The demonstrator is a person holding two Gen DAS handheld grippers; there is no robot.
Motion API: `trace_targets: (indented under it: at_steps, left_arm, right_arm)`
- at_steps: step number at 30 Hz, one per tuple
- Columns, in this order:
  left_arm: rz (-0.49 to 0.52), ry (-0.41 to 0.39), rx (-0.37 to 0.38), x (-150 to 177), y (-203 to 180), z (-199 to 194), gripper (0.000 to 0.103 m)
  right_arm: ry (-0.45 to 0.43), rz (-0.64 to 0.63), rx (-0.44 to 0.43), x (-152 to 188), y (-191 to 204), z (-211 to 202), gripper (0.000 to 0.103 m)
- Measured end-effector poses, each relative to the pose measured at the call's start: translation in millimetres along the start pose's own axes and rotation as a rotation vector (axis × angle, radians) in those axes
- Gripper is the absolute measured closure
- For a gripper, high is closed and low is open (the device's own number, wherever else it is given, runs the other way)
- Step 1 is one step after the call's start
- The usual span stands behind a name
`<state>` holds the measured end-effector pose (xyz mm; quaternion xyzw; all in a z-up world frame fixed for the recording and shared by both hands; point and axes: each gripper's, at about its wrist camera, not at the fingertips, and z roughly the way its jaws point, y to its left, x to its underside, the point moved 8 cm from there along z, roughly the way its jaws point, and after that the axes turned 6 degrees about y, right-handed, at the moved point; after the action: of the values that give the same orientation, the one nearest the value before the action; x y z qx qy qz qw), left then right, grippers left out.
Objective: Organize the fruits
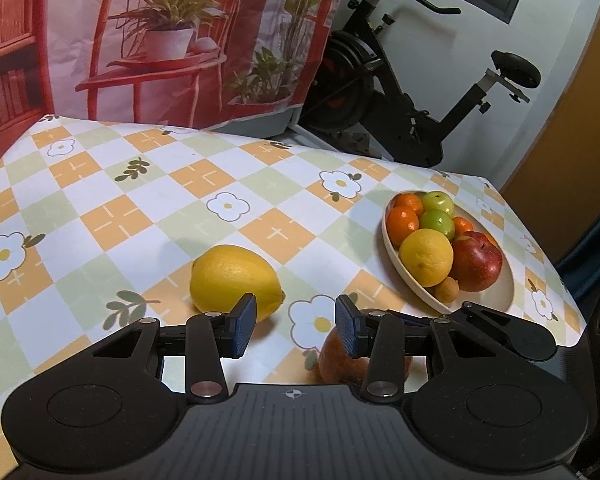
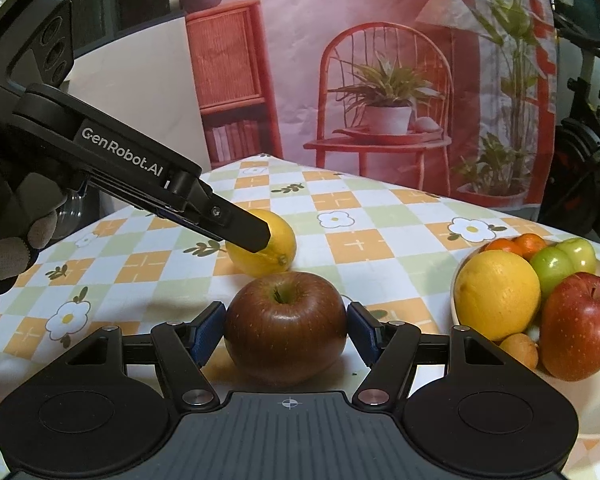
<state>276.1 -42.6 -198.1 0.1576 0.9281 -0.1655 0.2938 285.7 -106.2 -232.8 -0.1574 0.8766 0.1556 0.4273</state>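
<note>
With my right tool [image 2: 286, 332] pinching the apple [image 2: 286, 326], I lift straight, then clear the bowl [image 2: 596, 412] rim; my left tool [image 1: 295, 326] hangs spread near the lemon [image 1: 234, 280].

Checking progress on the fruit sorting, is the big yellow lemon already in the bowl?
No, the lemon lies on the tablecloth, well apart from the bowl of fruit.

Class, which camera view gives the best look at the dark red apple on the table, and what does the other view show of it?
The right wrist view: the apple sits whole and central, stem hollow visible, between the right tongs. The left wrist view shows only part of it, mostly hidden behind the left tongs.
</note>
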Motion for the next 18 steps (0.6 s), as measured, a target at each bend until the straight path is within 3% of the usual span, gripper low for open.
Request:
trace_targets:
  at_steps: [18]
  left_arm:
    - [0.040, 0.039, 0.051, 7.4, -23.7, 9.2, 0.057]
  right_arm:
    - [0.011, 0.032, 0.008, 8.7, -5.6, -1.0, 0.040]
